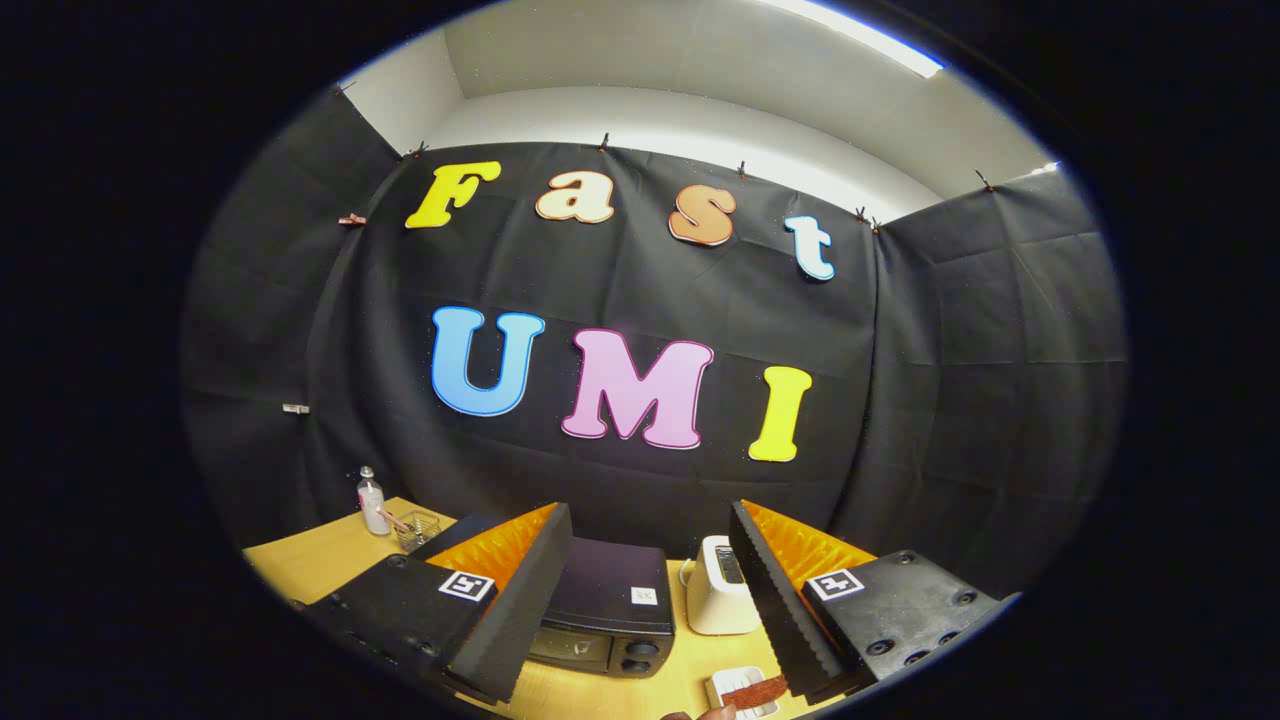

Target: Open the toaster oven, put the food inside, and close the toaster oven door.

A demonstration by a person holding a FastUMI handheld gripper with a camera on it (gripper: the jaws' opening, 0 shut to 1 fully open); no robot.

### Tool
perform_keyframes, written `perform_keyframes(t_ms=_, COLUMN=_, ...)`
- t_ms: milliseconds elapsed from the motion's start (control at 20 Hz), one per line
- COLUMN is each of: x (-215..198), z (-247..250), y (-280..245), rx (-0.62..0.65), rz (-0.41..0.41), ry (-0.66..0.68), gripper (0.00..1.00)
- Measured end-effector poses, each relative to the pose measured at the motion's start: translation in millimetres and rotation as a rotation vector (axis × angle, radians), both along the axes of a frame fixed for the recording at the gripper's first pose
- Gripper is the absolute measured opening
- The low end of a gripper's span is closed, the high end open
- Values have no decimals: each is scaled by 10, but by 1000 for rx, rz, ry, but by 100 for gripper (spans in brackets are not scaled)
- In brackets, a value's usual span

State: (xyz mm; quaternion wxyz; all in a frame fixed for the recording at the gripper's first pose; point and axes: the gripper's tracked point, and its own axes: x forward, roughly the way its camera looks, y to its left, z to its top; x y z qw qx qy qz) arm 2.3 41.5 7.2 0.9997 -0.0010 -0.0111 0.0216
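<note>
Step in hand: opening not begun, by my read; the jaws [650, 600] hung high above the surface [300, 560], spread wide, nothing between them.
Toaster oven [608, 615]: sat just ahead, between the two fingers and closer to the left one; a dark, boxy unit with a flat top, its front door looking shut, two knobs at the right of the front.
Food [755, 691]: a reddish-brown strip, bacon-like, lay on a small white dish [735, 683] near the right finger, closer than the oven; something small and blurred touched the near end, too unclear to name.
White toaster [722, 585]: stood beside the oven's right flank, between the fingers, not part of the job.
Further off: a bottle [372, 502] and a small wire basket [418, 528] sat beyond the left finger, well apart from the oven.
Next move, as a judgement: drop down to the oven front, find the door's top edge or handle and pull it down; the handle could not be made out from here.
</note>
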Motion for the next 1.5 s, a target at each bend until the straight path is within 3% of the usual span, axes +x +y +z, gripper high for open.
perform_keyframes(t_ms=250, x=199, z=-178, y=597, rx=8, rz=36, ry=3, gripper=97)
perform_keyframes(t_ms=650, x=500, z=-1165, y=1421, rx=25, rz=79, ry=166, gripper=97)
perform_keyframes(t_ms=1000, x=572, z=-2039, y=1578, rx=-16, rz=56, ry=334, gripper=98)
perform_keyframes(t_ms=1250, x=536, z=-2105, y=1562, rx=-30, rz=41, ry=339, gripper=98)
perform_keyframes(t_ms=1450, x=463, z=-2166, y=1543, rx=141, rz=3, ry=380, gripper=98)
perform_keyframes(t_ms=1500, x=473, z=-2182, y=1486, rx=121, rz=1, ry=391, gripper=99)
